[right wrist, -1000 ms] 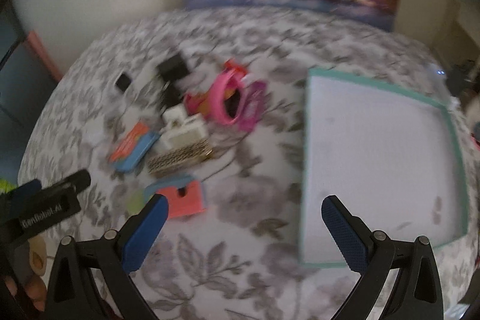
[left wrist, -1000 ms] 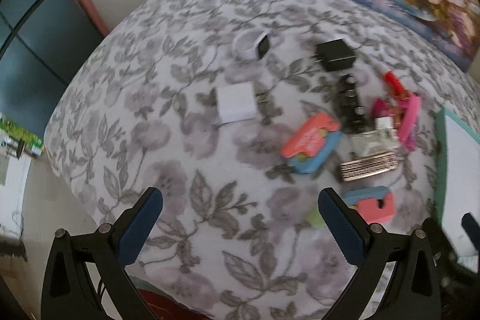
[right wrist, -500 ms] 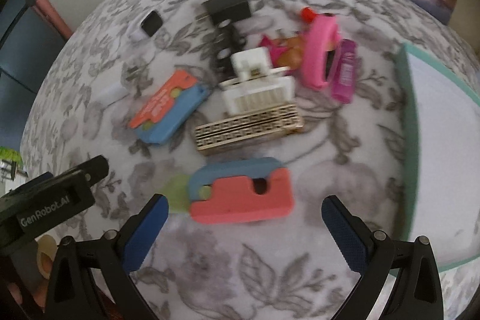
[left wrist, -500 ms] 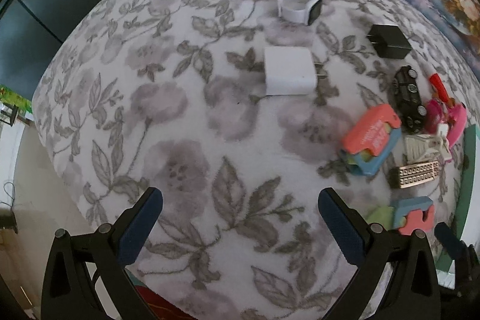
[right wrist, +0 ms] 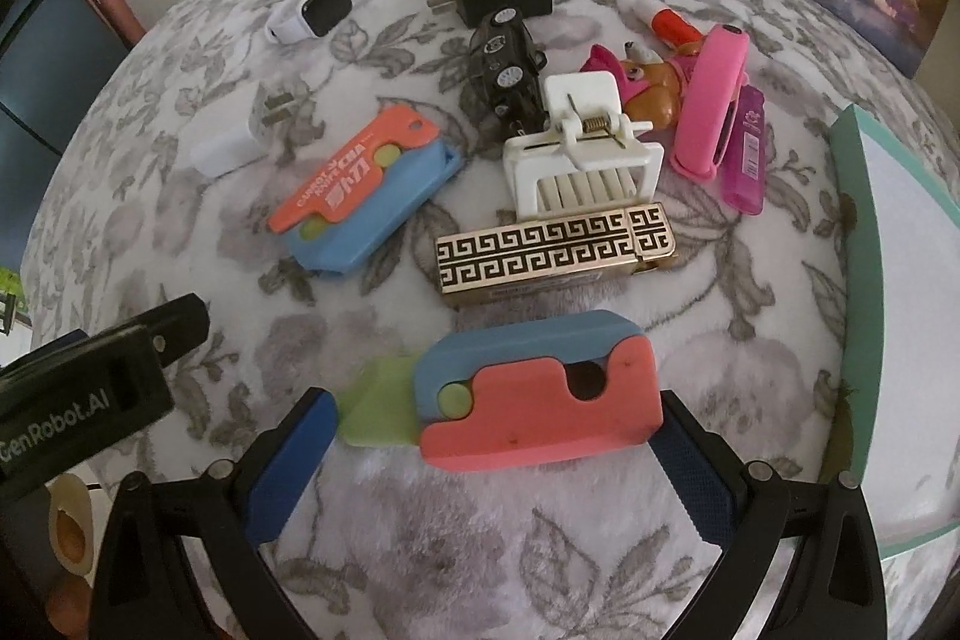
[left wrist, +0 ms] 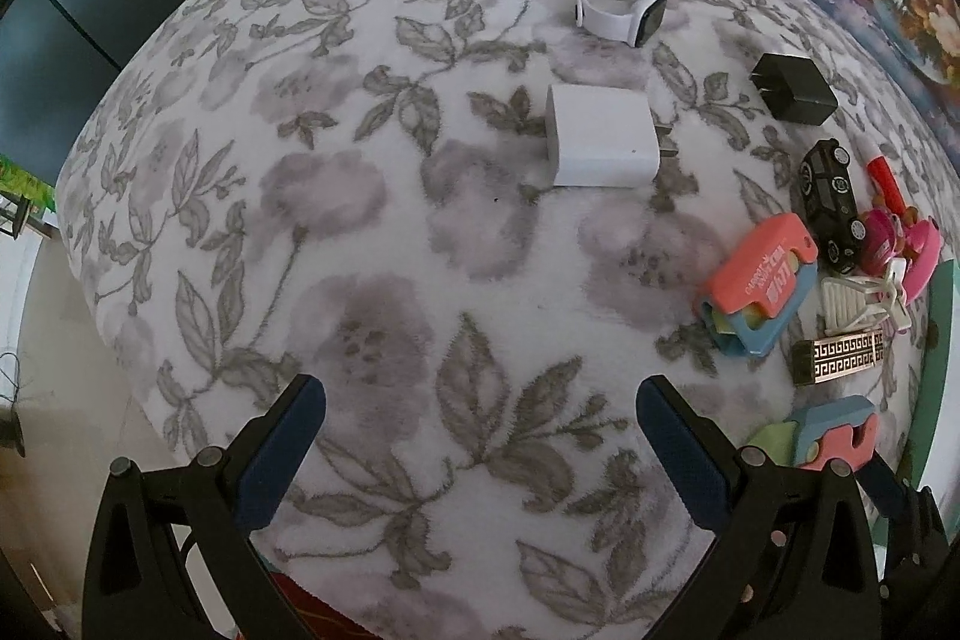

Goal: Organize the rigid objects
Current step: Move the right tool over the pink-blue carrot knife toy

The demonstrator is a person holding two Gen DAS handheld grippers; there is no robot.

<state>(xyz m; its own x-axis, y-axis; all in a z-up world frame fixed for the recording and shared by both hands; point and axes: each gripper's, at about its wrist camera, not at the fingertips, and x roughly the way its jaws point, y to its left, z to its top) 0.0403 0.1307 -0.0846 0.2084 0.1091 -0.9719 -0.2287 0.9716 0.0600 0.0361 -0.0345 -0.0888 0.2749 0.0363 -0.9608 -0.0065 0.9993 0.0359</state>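
I saw the floral blanket (right wrist: 180, 280) spread wide, the teal tray (right wrist: 852, 244) at its right edge. My right gripper (right wrist: 492, 436) gaped around the pink-and-blue cutter (right wrist: 540, 418), not gripping. My left gripper (left wrist: 480, 430) hung open, empty, the white charger (left wrist: 600, 142) well ahead.

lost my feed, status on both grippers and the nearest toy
Both grippers open, empty. Right gripper straddles the coral and blue toy, jaws not closed. Left gripper over bare blanket. Gold patterned case just beyond.
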